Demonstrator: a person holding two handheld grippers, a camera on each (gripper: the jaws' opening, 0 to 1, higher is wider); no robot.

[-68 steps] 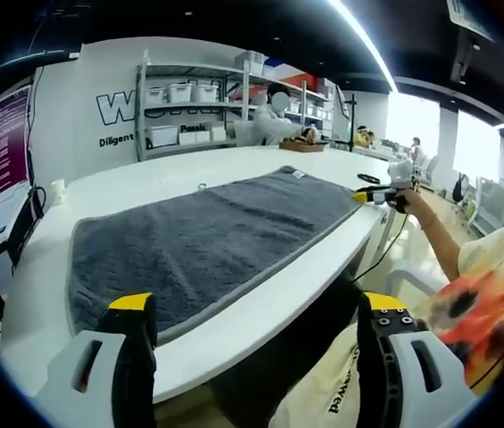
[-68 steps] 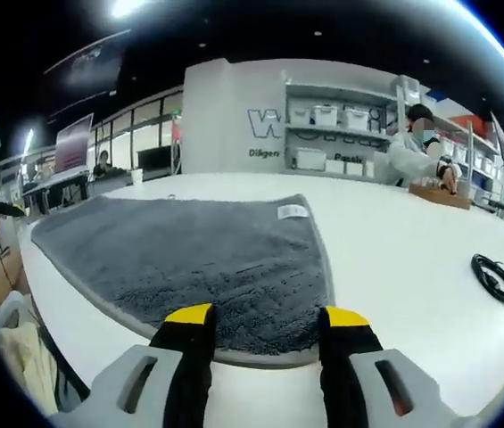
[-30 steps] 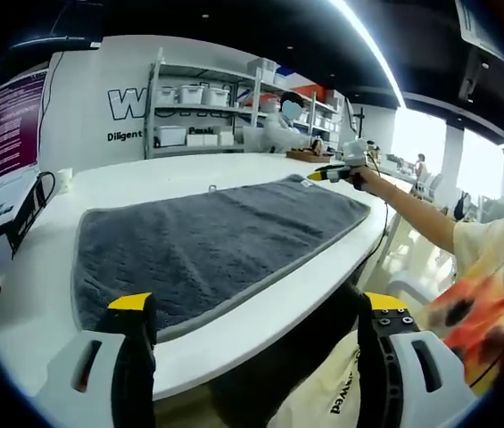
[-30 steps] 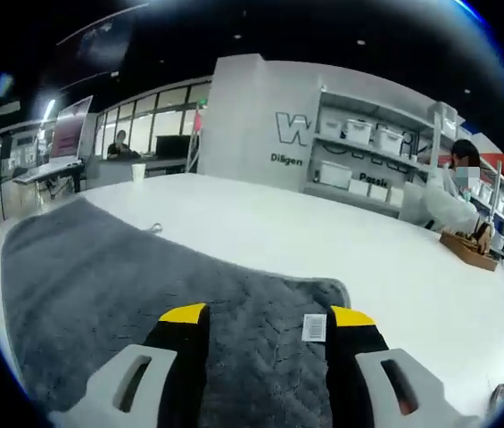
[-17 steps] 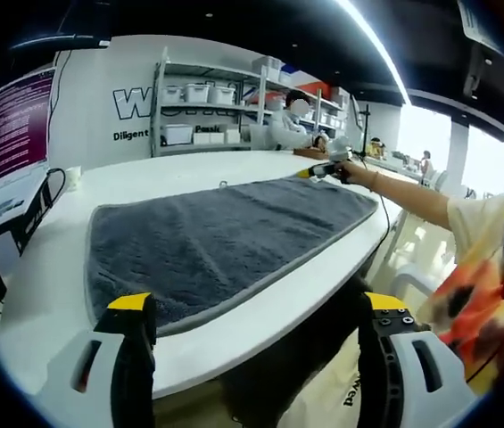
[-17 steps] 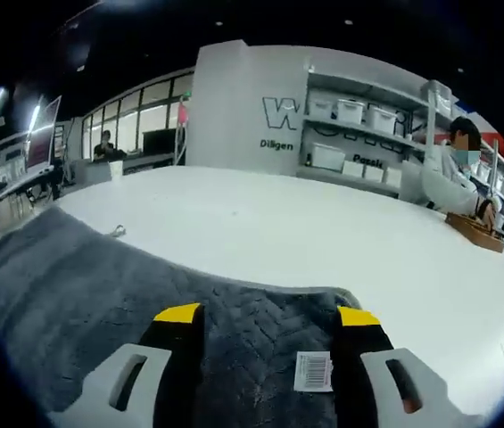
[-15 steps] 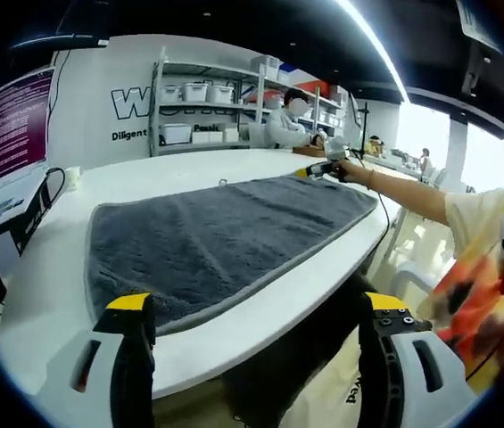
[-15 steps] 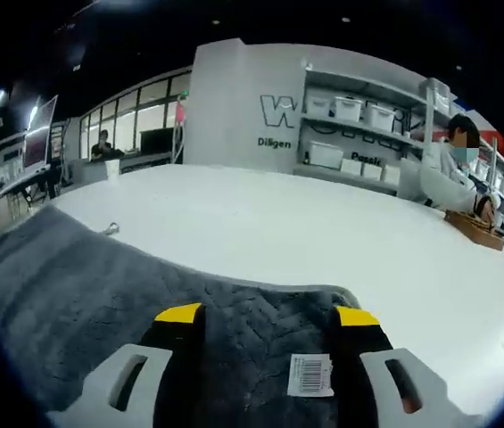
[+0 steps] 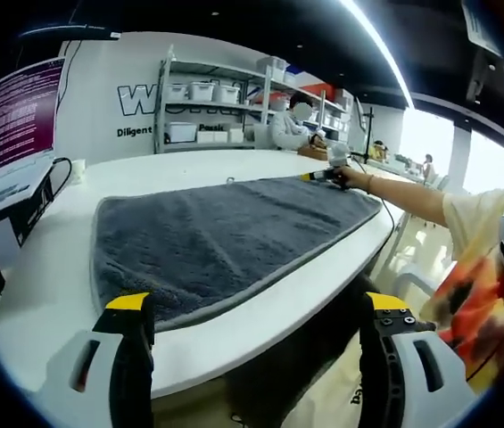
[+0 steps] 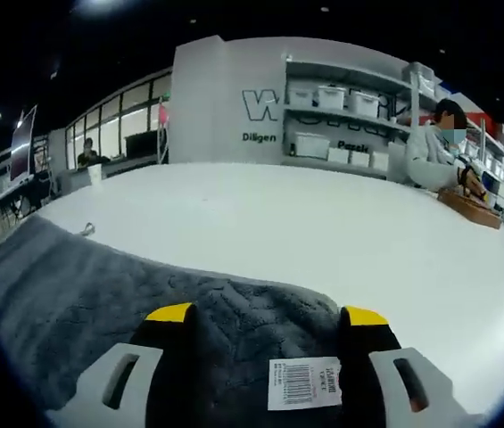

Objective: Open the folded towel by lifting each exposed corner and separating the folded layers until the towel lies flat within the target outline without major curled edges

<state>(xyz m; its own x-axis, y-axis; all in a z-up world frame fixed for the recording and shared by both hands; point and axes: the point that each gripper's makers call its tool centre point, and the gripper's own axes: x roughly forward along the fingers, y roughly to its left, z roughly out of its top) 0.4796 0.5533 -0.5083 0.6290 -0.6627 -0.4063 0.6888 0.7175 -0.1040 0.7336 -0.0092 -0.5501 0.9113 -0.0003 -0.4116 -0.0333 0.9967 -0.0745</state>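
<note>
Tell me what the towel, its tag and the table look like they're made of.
Towel: grey plush cloth, probably microfibre or terry; fuzzy nap, paler stitched edging. Tag: white, with a printed barcode, maybe paper or woven fabric; I can't tell which. Table: smooth white top with a slight sheen, likely laminate or painted board.

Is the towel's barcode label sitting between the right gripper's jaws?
Yes: the white barcode label lies on the grey towel between the open yellow-tipped jaws.
</note>
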